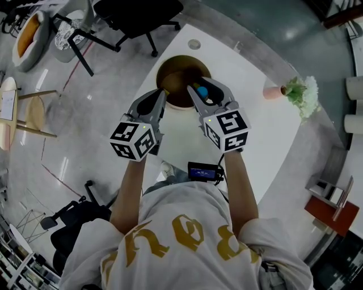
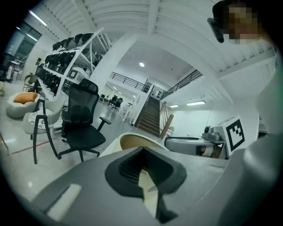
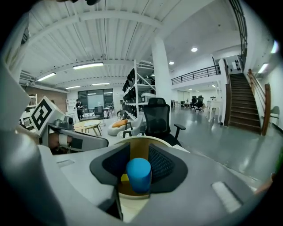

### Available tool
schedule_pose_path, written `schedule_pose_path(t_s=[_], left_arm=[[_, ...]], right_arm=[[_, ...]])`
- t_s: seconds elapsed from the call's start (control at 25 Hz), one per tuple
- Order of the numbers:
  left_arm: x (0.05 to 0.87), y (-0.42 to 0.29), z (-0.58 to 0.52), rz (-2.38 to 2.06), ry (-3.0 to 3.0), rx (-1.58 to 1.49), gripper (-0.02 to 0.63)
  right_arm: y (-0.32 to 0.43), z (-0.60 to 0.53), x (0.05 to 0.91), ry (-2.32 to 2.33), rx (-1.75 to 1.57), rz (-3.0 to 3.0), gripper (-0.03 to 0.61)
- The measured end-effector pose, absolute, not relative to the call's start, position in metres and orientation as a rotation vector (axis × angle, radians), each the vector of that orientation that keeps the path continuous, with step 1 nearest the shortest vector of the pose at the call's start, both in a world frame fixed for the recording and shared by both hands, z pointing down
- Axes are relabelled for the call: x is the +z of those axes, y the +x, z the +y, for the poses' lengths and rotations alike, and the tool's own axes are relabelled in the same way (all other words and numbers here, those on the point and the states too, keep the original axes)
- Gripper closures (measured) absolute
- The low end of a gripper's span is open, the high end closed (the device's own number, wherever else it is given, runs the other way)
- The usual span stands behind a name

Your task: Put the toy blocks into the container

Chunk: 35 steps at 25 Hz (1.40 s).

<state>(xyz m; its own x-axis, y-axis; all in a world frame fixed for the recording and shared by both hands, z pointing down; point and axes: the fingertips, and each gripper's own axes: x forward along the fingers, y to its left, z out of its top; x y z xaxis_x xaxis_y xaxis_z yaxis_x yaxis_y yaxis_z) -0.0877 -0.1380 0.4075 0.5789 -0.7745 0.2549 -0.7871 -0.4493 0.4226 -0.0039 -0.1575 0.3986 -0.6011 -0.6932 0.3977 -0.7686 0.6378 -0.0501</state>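
Observation:
A round brown container [image 1: 173, 76] stands on the white table [image 1: 266, 136]. My right gripper [image 1: 202, 93] is shut on a blue cylinder block [image 1: 202, 92] and holds it over the container's right part. In the right gripper view the blue block [image 3: 139, 174] sits between the dark pads, above the container [image 3: 139, 148], and a yellow block [image 3: 125, 178] lies inside. My left gripper [image 1: 162, 95] hangs at the container's left rim, shut with nothing in it. In the left gripper view the container [image 2: 132, 141] lies just beyond the left gripper [image 2: 148, 194].
A pink vase with white flowers [image 1: 298, 93] stands at the table's right. A small black device [image 1: 204, 170] lies at the near table edge. A grey disc [image 1: 194, 43] sits at the far edge. A black office chair [image 1: 139, 17] stands beyond the table.

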Motion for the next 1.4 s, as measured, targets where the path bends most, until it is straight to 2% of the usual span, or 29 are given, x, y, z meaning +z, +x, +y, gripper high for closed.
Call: schedule_pose_path(t_s=[0.52, 0.68, 0.84, 1.4], left_arm=[[0.403, -0.087, -0.132, -1.254, 2.316, 0.004, 0.607], [0.400, -0.091, -0.129, -1.265, 2.321, 0.005, 0.607], [0.404, -0.094, -0.121, -1.288, 2.313, 0.071, 0.607], [0.373, -0.086, -0.078, -1.247, 2.386, 0.018, 0.607]], right_arm=[[-0.003, -0.155, 0.397, 1.154, 0.313, -2.534, 0.402], [0.000, -0.151, 0.391, 1.195, 0.293, -2.532, 0.446], [0.009, -0.139, 0.390, 1.258, 0.256, -2.482, 0.553], [0.039, -0.074, 0.369, 1.464, 0.269, -2.426, 0.555]])
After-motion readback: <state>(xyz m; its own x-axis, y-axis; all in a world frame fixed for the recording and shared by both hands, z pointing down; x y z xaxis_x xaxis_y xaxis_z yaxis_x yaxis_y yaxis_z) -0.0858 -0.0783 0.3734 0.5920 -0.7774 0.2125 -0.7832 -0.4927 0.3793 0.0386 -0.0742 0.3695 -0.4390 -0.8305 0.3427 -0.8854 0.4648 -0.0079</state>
